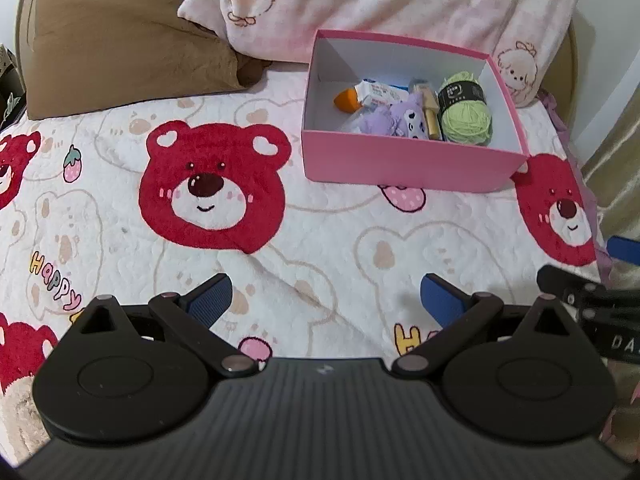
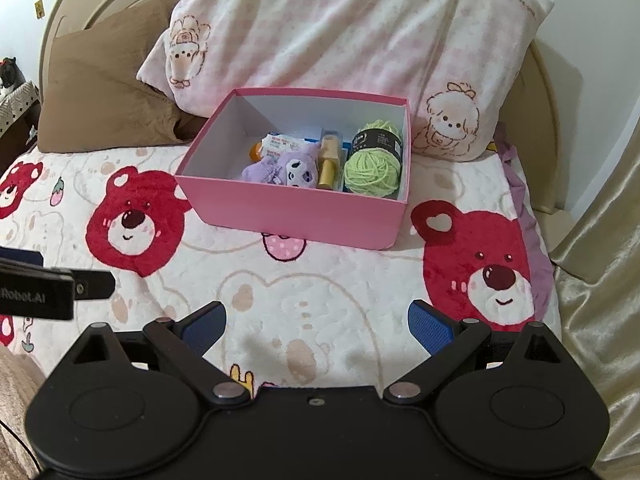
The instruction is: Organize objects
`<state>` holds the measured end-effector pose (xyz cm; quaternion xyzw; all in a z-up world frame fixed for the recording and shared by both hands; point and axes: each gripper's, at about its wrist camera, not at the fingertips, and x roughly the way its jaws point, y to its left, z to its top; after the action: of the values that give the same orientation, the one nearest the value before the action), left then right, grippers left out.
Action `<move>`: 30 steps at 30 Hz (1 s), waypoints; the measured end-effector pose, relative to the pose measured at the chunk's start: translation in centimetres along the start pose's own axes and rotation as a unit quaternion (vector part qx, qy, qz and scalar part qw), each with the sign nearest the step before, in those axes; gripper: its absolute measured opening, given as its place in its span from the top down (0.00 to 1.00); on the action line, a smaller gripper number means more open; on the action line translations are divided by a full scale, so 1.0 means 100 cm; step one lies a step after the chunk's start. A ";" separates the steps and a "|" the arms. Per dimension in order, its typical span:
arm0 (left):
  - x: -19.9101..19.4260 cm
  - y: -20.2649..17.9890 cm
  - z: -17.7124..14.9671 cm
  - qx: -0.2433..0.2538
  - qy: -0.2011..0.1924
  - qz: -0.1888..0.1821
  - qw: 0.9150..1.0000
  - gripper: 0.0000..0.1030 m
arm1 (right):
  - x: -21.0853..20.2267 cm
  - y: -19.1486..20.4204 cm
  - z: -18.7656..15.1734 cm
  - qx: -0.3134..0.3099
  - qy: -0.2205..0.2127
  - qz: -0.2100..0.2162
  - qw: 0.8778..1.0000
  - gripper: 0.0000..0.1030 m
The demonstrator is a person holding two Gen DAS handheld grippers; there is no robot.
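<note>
A pink box [image 1: 408, 160] stands on the bed and also shows in the right wrist view [image 2: 292, 210]. Inside lie a green yarn ball [image 1: 466, 118] [image 2: 374, 168], a purple plush toy [image 1: 400, 118] [image 2: 288, 170], a yellow bottle [image 2: 330, 160], a white packet [image 1: 382, 94] [image 2: 280, 144] and an orange object [image 1: 346, 101]. My left gripper [image 1: 326, 300] is open and empty, low over the blanket in front of the box. My right gripper [image 2: 316, 326] is open and empty, also short of the box.
A bear-print blanket [image 1: 216, 200] covers the bed. A pink pillow [image 2: 352, 36] and a brown pillow [image 1: 120, 40] lie behind the box. The other gripper shows at the right edge of the left view [image 1: 592, 300] and at the left edge of the right view [image 2: 52, 284]. A curtain [image 2: 600, 240] hangs right.
</note>
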<state>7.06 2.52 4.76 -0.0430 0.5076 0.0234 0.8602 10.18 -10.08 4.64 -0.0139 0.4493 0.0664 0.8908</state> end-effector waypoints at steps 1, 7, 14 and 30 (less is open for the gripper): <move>0.000 0.000 0.000 0.003 0.001 -0.001 1.000 0.01 | 0.001 0.000 0.000 0.001 0.000 0.000 1.000 0.04; -0.001 -0.001 0.002 0.011 -0.001 0.002 1.000 0.01 | 0.007 -0.001 0.001 0.010 0.008 0.000 1.000 0.04; -0.002 -0.002 0.001 0.008 -0.001 0.005 1.000 0.01 | 0.006 0.000 0.001 0.007 0.007 -0.009 1.000 0.04; 0.004 0.010 0.004 0.004 0.006 0.006 1.000 0.01 | -0.001 0.001 0.000 0.009 0.003 -0.008 1.000 0.04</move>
<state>7.50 3.52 4.59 -0.0367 0.5127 0.0270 0.8574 10.12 -9.95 4.69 -0.0101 0.4520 0.0550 0.8903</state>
